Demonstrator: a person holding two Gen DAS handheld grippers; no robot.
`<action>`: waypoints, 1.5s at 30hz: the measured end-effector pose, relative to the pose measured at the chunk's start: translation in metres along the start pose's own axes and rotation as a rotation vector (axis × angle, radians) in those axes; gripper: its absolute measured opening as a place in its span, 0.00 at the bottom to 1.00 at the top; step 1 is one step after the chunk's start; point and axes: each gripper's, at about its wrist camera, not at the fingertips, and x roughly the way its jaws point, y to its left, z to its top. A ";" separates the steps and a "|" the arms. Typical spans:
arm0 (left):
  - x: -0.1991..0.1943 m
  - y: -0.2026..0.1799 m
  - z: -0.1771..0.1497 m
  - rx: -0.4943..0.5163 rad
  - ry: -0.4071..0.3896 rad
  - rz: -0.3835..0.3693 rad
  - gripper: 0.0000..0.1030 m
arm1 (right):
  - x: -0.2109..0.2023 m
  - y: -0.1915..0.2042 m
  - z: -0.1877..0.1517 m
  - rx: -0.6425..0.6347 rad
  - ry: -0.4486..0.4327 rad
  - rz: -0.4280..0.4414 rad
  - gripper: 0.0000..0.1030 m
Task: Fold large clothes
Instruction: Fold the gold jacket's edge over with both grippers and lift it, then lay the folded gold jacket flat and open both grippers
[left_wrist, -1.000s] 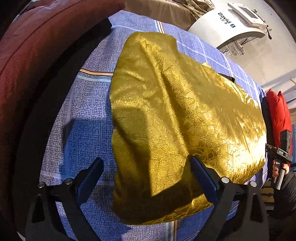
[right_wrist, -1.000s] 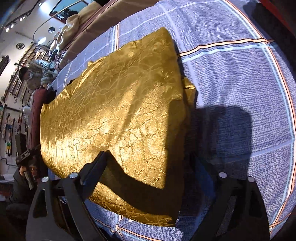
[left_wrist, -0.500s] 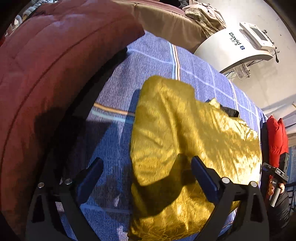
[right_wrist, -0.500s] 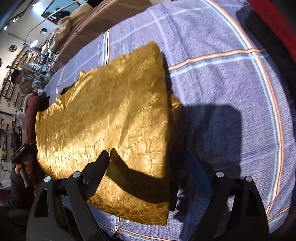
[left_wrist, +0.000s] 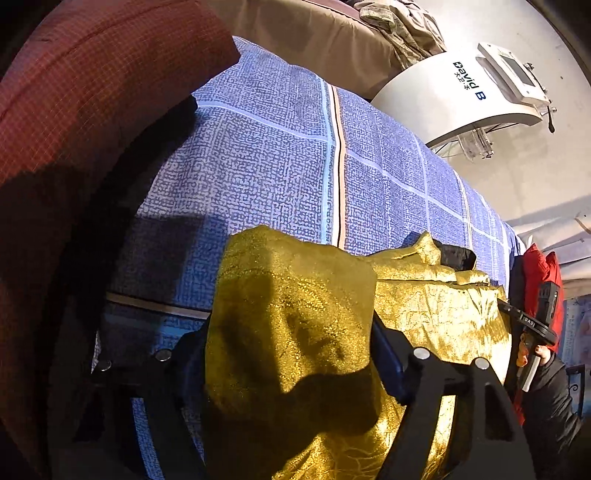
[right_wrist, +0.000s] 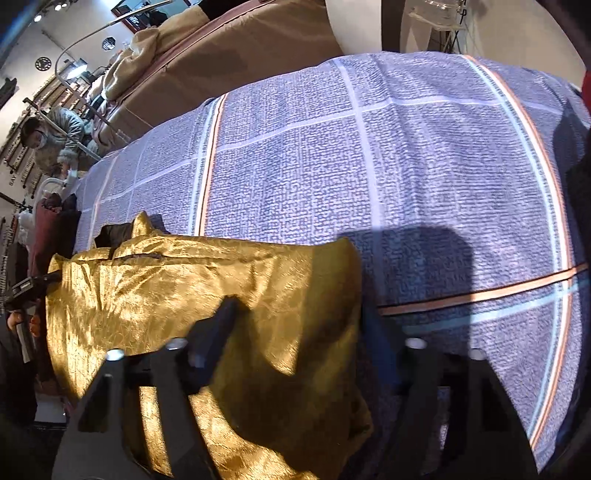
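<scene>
A shiny gold garment (left_wrist: 436, 314) lies on a blue checked bedspread (left_wrist: 280, 155); it also shows in the right wrist view (right_wrist: 155, 284). My left gripper (left_wrist: 290, 343) is open, its fingers on either side of one end of the garment, which bulges up between them. My right gripper (right_wrist: 299, 325) is open too, straddling the garment's other end, its right finger at the cloth's edge. A black lining (left_wrist: 454, 254) shows at the far edge of the garment. The right gripper (left_wrist: 532, 325) shows in the left wrist view, the left gripper (right_wrist: 26, 291) in the right wrist view.
A red quilted cushion (left_wrist: 81, 96) lies left of the bedspread, and a red pillow (left_wrist: 539, 269) at its far end. A white machine marked "David B" (left_wrist: 458, 92) stands beyond. A brown sofa with clothes (right_wrist: 221, 62) is behind, and a person (right_wrist: 48, 136) stands at the far left.
Both grippers have dropped low and moved in over the garment's two ends. The cloth now bulges up between each pair of fingers, and more bare bedspread shows beyond it.
</scene>
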 end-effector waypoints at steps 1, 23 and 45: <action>0.001 -0.002 -0.002 0.017 0.001 0.007 0.51 | 0.002 0.001 0.000 -0.016 0.005 0.002 0.24; 0.019 -0.001 0.011 -0.101 -0.005 -0.053 0.23 | -0.036 -0.005 0.000 0.019 -0.129 0.038 0.10; -0.024 0.033 0.036 -0.151 -0.146 0.052 0.49 | -0.016 -0.019 0.008 0.072 -0.089 -0.021 0.10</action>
